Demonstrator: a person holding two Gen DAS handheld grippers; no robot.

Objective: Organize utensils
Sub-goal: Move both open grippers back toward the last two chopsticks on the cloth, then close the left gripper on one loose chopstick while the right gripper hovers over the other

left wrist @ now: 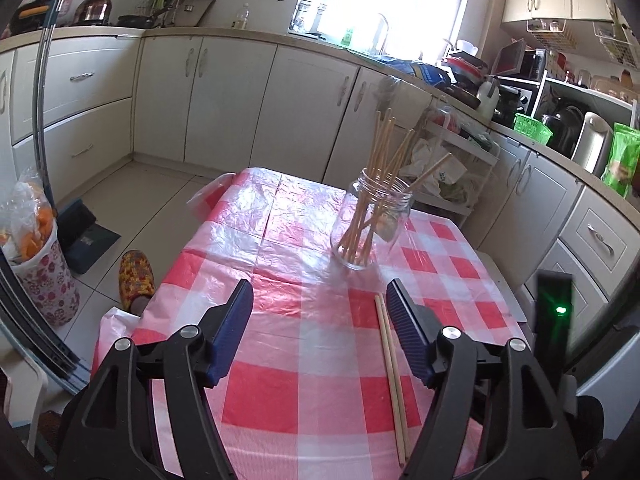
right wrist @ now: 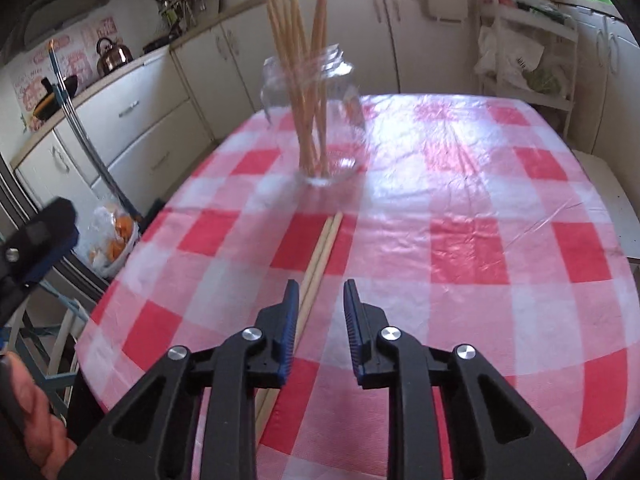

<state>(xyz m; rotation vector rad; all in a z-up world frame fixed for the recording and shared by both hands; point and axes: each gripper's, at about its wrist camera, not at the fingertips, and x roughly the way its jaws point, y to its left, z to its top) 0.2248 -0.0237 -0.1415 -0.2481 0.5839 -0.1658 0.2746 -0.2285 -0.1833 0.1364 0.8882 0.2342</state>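
A clear glass jar (left wrist: pixel 372 224) (right wrist: pixel 320 120) stands on the red-and-white checked table (left wrist: pixel 280 380) (right wrist: pixel 460 240) with several wooden chopsticks (left wrist: pixel 384 152) (right wrist: pixel 300 60) upright in it. Two more chopsticks (left wrist: pixel 390 360) (right wrist: pixel 320 256) lie side by side on the cloth in front of the jar. My left gripper (left wrist: pixel 320 292) is open above the cloth, and the loose pair runs just inside its right finger. My right gripper (right wrist: pixel 320 292) is open with a narrow gap, and the pair passes under its left finger. Nothing is held in either.
Cream kitchen cabinets (left wrist: pixel 224 92) wrap around behind the table. A bin lined with a bag (left wrist: pixel 36 264) and a patterned slipper (left wrist: pixel 136 276) are on the floor to the left. A white rack (right wrist: pixel 532 60) stands beyond the table's far right. The left gripper's finger (right wrist: pixel 44 236) shows at the right view's left edge.
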